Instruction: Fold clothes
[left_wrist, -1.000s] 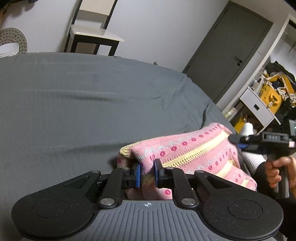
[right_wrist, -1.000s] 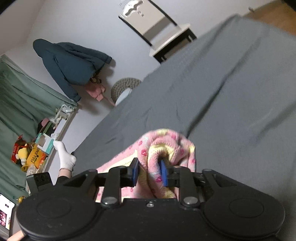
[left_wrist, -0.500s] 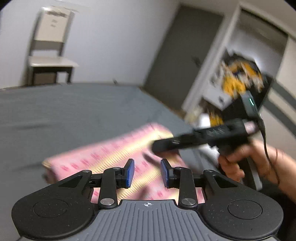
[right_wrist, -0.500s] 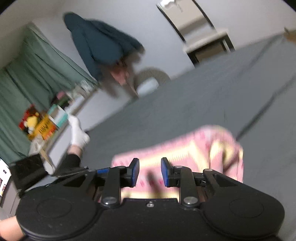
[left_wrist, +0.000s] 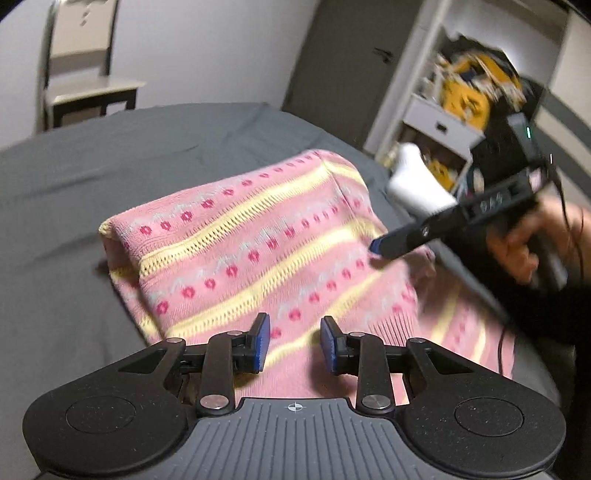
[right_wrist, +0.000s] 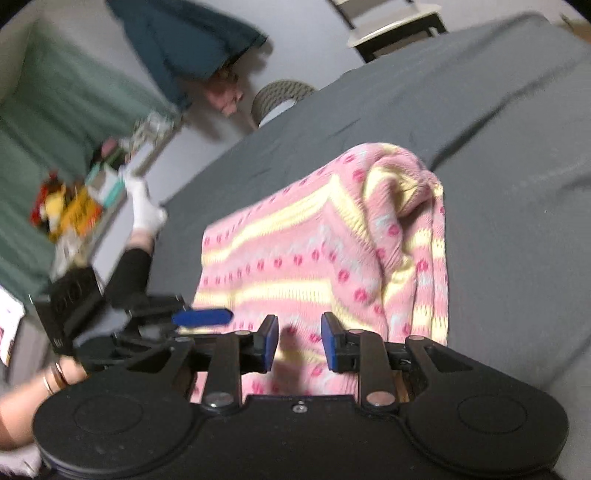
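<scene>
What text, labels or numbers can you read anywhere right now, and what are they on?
Nothing can be read reliably.
Embossed marking on the right gripper body: looks like digits, too blurred to read.
Yellow items on the shelf: blurred, no print legible.
Yellow box beside the green curtain: print blurred, unreadable.
Pink sweater: pattern only, no text.

Left gripper (left_wrist: 294, 343) released pink sweater (left_wrist: 258, 251): a second ago clamped on folded edge, now jaws apart, nothing between. Right gripper (right_wrist: 298, 341) likewise let go, jaws apart. Both pulled back above garment. Sweater dropped from bunched lift, now lies folded on bed (left_wrist: 92, 166).
</scene>
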